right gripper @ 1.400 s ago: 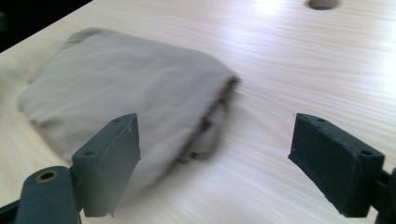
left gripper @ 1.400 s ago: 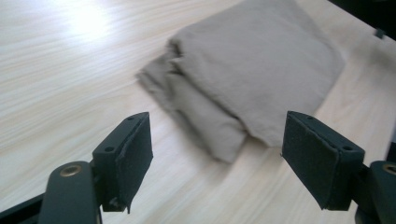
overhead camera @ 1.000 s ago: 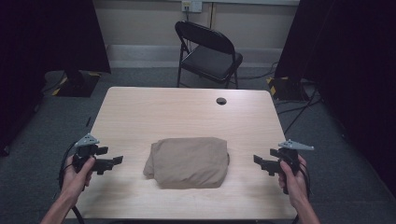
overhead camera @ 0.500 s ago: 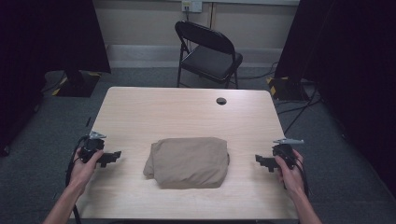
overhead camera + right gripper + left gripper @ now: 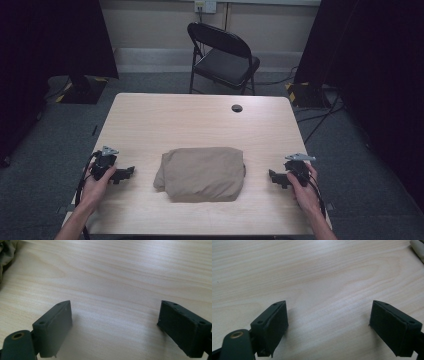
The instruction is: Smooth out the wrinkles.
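A folded tan cloth (image 5: 201,173) lies on the near middle of the light wooden table (image 5: 200,120). My left gripper (image 5: 126,174) rests low at the table's left, pointing right toward the cloth. Its jaws stand open over bare wood and have just opened a little further, with nothing between them (image 5: 329,325). The cloth's edge (image 5: 418,247) shows at the top right of the left gripper view. My right gripper (image 5: 275,178) sits low at the table's right, pointing left at the cloth, open over bare wood (image 5: 115,325). A corner of the cloth (image 5: 6,252) appears at that view's top left.
A round black cable hole (image 5: 236,108) sits near the table's far edge. A black folding chair (image 5: 225,55) stands behind the table. Dark curtains hang at both sides, and cables run across the floor at the right.
Both hands have sunk toward the tabletop and drawn slightly nearer the front edge. The cloth has not moved.
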A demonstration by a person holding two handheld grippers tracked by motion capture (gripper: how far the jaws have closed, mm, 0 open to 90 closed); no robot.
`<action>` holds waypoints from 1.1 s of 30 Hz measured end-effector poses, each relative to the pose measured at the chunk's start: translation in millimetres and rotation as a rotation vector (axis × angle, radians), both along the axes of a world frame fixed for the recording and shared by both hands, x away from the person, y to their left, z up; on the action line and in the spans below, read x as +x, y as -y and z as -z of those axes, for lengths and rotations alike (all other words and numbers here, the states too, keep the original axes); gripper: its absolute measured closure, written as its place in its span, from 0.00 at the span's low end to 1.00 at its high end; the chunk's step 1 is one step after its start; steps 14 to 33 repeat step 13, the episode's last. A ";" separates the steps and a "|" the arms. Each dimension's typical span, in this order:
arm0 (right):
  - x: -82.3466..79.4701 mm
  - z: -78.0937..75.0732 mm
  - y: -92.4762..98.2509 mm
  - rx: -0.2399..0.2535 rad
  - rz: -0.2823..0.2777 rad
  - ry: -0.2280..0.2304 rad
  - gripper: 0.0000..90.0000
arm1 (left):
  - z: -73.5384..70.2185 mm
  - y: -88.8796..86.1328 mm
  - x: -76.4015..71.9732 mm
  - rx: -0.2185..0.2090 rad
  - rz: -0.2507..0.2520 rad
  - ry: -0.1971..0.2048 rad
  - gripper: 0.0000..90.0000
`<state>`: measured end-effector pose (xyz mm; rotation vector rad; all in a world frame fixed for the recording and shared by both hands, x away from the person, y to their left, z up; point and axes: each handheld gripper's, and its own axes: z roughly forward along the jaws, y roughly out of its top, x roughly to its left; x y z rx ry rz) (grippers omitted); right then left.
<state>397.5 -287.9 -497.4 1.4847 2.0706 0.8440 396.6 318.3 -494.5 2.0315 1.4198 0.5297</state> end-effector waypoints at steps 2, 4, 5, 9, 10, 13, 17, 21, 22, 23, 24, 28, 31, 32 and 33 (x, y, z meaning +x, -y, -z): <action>-1.8 1.7 0.8 0.006 -0.001 0.019 0.12 | 2.9 0.5 -2.3 -0.010 -0.003 0.027 0.15; -3.7 3.3 1.0 0.012 0.004 0.036 0.12 | 7.7 1.8 -4.5 -0.019 0.000 0.062 0.09; -3.8 3.2 1.3 0.012 0.007 0.036 0.12 | 9.6 2.7 -4.7 -0.019 0.013 0.064 0.05; -3.6 3.2 1.4 0.012 0.022 0.035 0.12 | 9.8 3.8 -4.8 -0.018 0.020 0.061 0.00; -3.5 3.2 1.6 0.011 0.024 0.036 0.12 | 9.8 3.8 -4.9 -0.019 0.020 0.061 0.00; -3.2 3.2 1.8 0.011 0.026 0.036 0.12 | 10.0 3.9 -4.7 -0.025 0.019 0.060 0.00; -3.2 3.2 1.8 0.011 0.026 0.036 0.12 | 10.0 3.9 -4.7 -0.025 0.019 0.060 0.00; -3.2 3.2 1.8 0.011 0.026 0.036 0.12 | 10.0 3.9 -4.7 -0.025 0.019 0.060 0.00; -3.2 3.2 1.8 0.011 0.026 0.036 0.12 | 10.0 3.9 -4.7 -0.025 0.019 0.060 0.00; -3.2 3.2 1.8 0.011 0.026 0.036 0.12 | 10.0 3.9 -4.7 -0.025 0.019 0.060 0.00; -3.2 3.2 1.8 0.011 0.026 0.036 0.12 | 10.0 3.9 -4.7 -0.025 0.019 0.060 0.00; -3.2 3.2 1.8 0.011 0.026 0.036 0.12 | 10.0 3.9 -4.7 -0.025 0.019 0.060 0.00; -3.2 3.2 1.8 0.011 0.026 0.036 0.12 | 10.0 3.9 -4.7 -0.025 0.019 0.060 0.00; -3.2 3.2 1.8 0.011 0.026 0.036 0.12 | 10.0 3.9 -4.7 -0.025 0.019 0.060 0.00; -3.2 3.2 1.8 0.011 0.026 0.036 0.12 | 10.0 3.9 -4.7 -0.025 0.019 0.060 0.00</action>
